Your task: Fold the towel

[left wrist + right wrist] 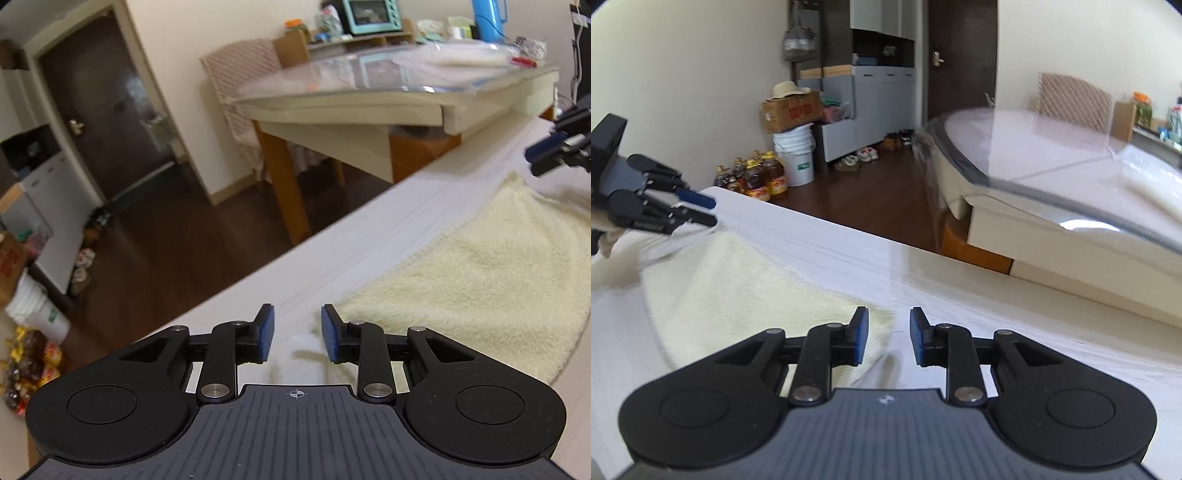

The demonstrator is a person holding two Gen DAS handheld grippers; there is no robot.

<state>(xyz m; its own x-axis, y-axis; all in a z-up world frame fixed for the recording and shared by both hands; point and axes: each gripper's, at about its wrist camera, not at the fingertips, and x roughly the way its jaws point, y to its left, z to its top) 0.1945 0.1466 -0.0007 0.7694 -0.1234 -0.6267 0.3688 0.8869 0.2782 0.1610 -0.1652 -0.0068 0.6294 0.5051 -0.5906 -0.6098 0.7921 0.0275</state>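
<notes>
1. Hard to make out: motion blur across the far dining table (369,107) and the clutter on it; contents not identifiable.
2. Cut off: right-hand end of the towel (480,266) by the frame edge in the left wrist view; near edge hidden under the gripper body in both views.
3. Partly out of frame: right gripper (546,153) at the right edge of the left wrist view, only blue-padded tips visible.
4. Left gripper (297,334): fingers (266,332) parted to a narrow gap, nothing clamped between them. White surface (369,229) visible through the gap.
5. Towel, cream terry, flat on the white surface; its left corner just beside the inner finger of the left gripper, not between the pads.
6. Right gripper (888,336): fingers (862,334) parted to a narrow gap, empty. Towel (738,295) corner just beside and under the left finger, tapering to a point near the gap.
7. Left gripper (698,210) seen at the left edge of the right wrist view, above the towel's far end, tips apart.
8. Contact between towel and pads: not determinable in either view.
</notes>
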